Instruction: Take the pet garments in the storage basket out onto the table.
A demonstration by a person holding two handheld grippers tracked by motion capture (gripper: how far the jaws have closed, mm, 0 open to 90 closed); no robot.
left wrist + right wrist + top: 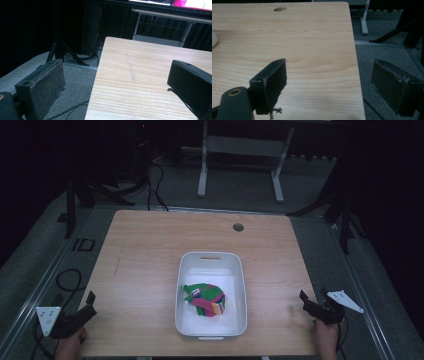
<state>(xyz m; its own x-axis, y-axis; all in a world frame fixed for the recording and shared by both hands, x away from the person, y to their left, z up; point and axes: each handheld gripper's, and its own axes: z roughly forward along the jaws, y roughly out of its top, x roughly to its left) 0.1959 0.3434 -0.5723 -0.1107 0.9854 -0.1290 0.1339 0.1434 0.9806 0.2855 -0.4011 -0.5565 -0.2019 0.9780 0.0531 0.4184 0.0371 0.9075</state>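
A white tub stands on the near half of the wooden table. Inside it lies a crumpled cloth in green, pink and striped colours. My left gripper rests at the table's near left corner, held by a hand, its jaws wide apart with nothing between them; in the left gripper view the left gripper straddles the table's left edge. My right gripper sits at the near right corner, open and empty; in the right gripper view the right gripper spans the table's right edge.
A round cable hole is set near the table's far edge. A white desk frame stands on the floor beyond the table. Black tripod legs and cables lie on the grey floor at the left.
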